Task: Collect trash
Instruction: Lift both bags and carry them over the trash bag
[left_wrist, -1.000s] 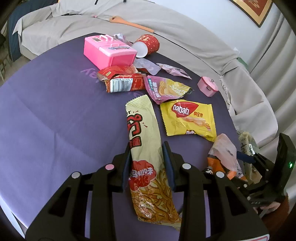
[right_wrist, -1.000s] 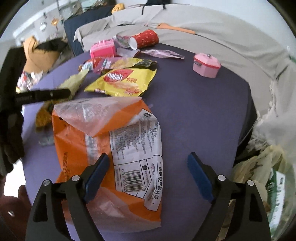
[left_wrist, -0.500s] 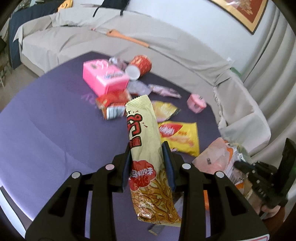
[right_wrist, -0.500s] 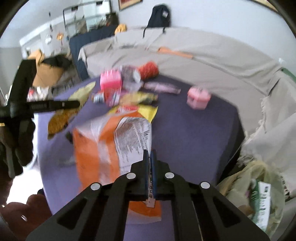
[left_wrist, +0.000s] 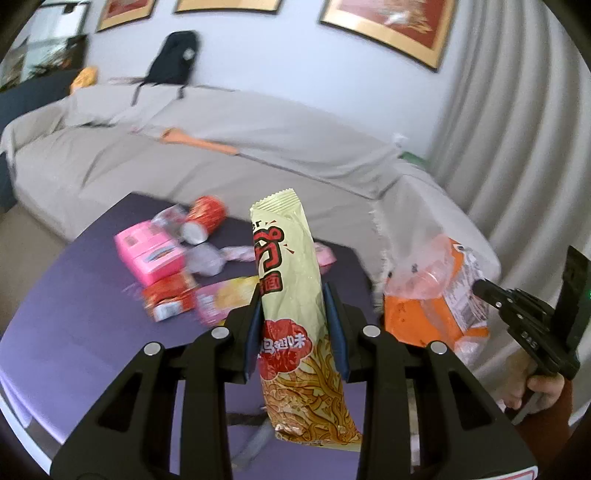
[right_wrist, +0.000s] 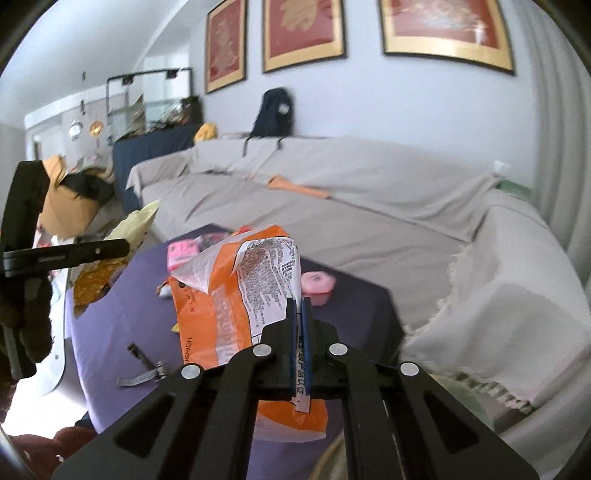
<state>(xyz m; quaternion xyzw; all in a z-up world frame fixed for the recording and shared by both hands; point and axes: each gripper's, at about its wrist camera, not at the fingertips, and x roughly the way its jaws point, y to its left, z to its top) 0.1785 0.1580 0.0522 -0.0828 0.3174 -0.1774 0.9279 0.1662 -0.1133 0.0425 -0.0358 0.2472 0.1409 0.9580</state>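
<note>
My left gripper is shut on a long pale-yellow noodle snack wrapper and holds it upright above the purple table. My right gripper is shut on an orange-and-white snack bag, lifted off the table; that bag also shows at the right of the left wrist view. More wrappers remain on the table: a red one, a pink-yellow one, and a tipped red paper cup.
A pink box and a small pink round case sit on the table. A grey covered sofa wraps behind and to the right. A thin grey strip lies near the table's front.
Both grippers have risen from the table with their wrappers. The right gripper closed on the orange bag and lifted it; the views now tilt up toward the sofa and wall.
</note>
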